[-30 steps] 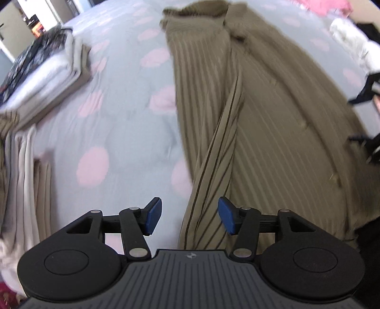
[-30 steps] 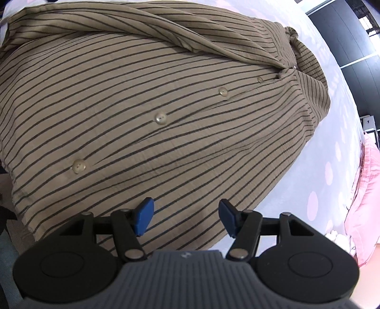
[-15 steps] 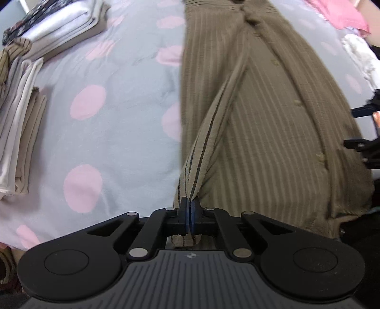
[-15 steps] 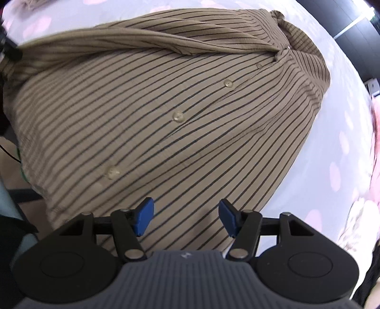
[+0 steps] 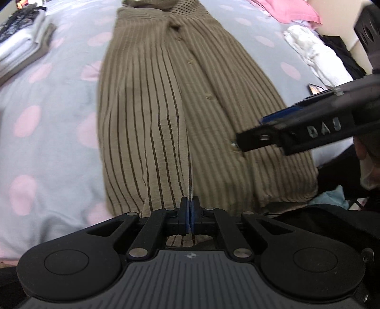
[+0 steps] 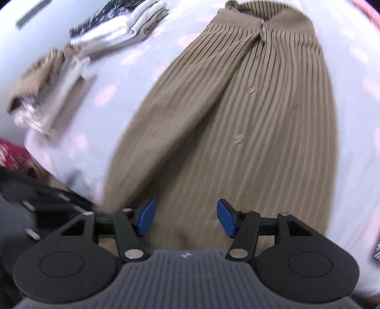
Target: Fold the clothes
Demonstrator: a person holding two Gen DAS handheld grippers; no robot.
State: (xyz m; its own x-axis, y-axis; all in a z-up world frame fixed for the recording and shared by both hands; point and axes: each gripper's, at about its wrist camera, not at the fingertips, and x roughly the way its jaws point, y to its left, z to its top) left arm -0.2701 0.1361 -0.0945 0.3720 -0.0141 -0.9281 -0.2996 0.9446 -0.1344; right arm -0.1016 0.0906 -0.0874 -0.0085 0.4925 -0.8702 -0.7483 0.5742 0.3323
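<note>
I see a pink-dotted bedsheet, pink pillow, white crumpled cloth, phone near the bed's edge

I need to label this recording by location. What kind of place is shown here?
Most likely a bedroom at home. A striped shirt lies spread on a bed sheet with pink dots, a pink pillow sits at the far end, and folded clothes are stacked beside it.

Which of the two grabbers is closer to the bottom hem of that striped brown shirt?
Left. The left gripper is shut on the striped shirt at its near hem. The right gripper hangs open above the cloth, gripping nothing.
</note>
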